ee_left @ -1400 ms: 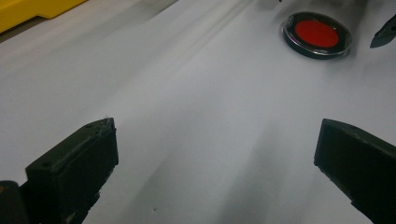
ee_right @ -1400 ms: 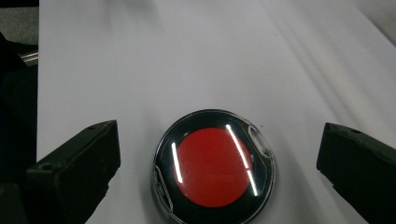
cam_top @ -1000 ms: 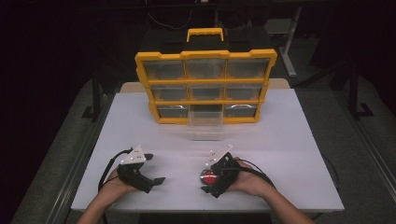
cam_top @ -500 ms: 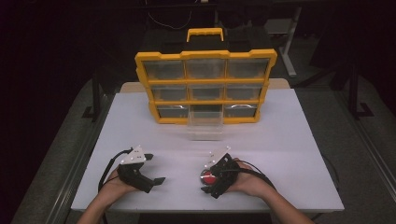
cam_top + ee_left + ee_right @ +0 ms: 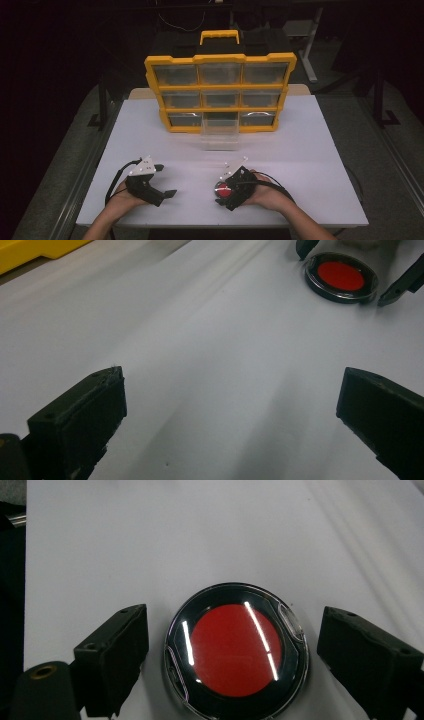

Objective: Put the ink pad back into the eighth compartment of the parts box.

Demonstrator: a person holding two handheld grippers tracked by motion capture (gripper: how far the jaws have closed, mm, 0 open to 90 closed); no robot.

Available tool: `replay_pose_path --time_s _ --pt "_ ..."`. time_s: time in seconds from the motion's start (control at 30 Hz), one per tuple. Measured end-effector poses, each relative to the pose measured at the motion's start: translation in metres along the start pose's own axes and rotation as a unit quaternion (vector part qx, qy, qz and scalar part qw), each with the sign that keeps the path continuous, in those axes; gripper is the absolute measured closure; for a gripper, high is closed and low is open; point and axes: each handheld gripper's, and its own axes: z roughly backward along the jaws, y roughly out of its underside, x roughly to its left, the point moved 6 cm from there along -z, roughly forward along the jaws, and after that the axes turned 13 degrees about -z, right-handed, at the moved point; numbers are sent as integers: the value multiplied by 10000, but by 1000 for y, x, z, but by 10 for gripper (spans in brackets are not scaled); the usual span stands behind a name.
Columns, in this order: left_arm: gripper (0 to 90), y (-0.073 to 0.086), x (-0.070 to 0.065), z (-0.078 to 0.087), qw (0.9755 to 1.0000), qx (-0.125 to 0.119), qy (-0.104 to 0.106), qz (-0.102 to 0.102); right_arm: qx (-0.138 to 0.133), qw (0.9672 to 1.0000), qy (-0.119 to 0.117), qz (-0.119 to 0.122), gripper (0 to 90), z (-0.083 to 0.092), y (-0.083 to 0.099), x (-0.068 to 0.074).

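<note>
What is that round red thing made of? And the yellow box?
The round red thing looks like glossy clear plastic over a red middle with a black rim: bright light streaks shine on it. The yellow box looks like hard matte plastic with see-through drawers.

Right gripper point(image 5: 235, 650): jaws have just been closing around the round black case with red centre point(image 5: 235, 650), pads close beside it, gaps visible. White table point(image 5: 200, 535) beneath.
</note>
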Motion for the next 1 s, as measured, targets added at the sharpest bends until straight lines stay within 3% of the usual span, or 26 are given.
replay_pose_path --time_s 1.0 --pt "0 0 -1 0 10000 -8 0 -4 -12 10000 46 29 274 4 1 -1"
